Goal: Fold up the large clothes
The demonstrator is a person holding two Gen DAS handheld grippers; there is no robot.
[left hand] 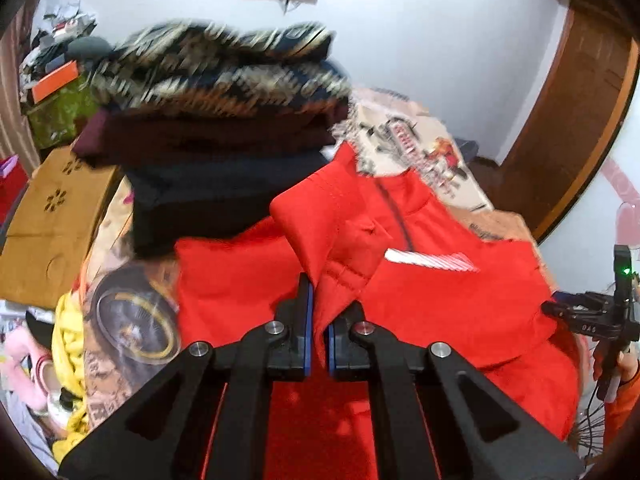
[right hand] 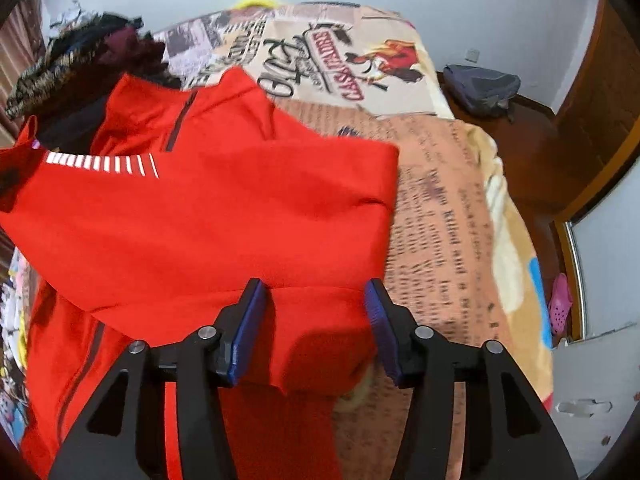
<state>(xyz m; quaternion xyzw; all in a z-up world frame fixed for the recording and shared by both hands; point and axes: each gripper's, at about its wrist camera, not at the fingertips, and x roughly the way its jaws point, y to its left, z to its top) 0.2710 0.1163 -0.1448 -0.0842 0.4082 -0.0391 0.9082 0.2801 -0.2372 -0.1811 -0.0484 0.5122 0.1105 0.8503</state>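
A large red jacket with a dark zip and a white striped patch lies on the bed. My left gripper is shut on a fold of its red fabric, a sleeve or side part lifted over the body. In the right wrist view the jacket lies spread, its right part folded over. My right gripper is open, its blue pads either side of the jacket's lower right edge without clamping it. The right gripper also shows at the right edge of the left wrist view.
A stack of folded clothes, patterned on top, dark below, stands just behind the jacket. The bed cover has newspaper print. A brown box sits at left. A grey bag lies on the floor beyond the bed, by a wooden door.
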